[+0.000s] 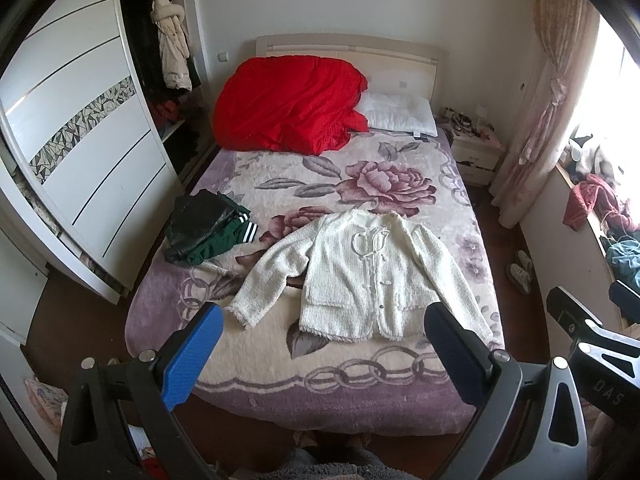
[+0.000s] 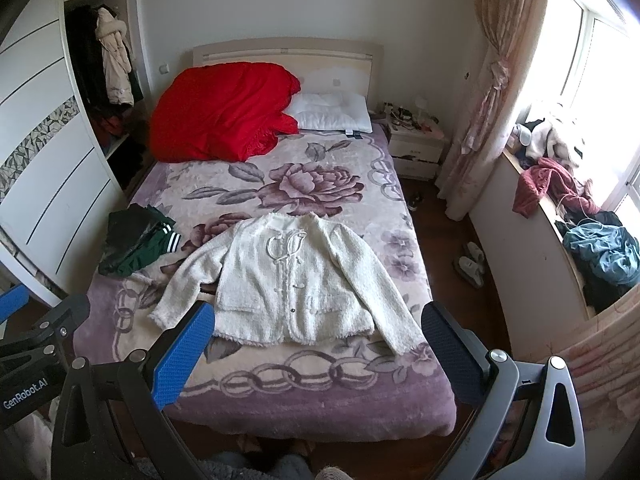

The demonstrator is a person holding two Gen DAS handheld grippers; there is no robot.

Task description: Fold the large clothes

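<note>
A white knit cardigan lies spread flat, front up, on the near half of the bed; its buttons run down the middle and a white cord bow sits at the chest; one sleeve slants out toward the wardrobe side, the other lies along the body toward the window side. In the right wrist view the same cardigan lies just past the fingers, its hem nearest the foot of the bed.

The left gripper hangs above the foot of the bed with its jaws spread wide and nothing between them; its blue pads frame the cardigan's hem without touching it. The right gripper is likewise spread wide and holds nothing; the body of the left one shows at the left edge of its view.

Beside the outstretched sleeve, near the wardrobe edge of the floral blanket, sits a pile of folded dark and green clothes (white stripes show on the green piece), apart from the cardigan. At the head of the bed a red quilt is heaped next to a white pillow; a white wardrobe stands along one side; a nightstand and a pair of slippers are on the window side.
</note>
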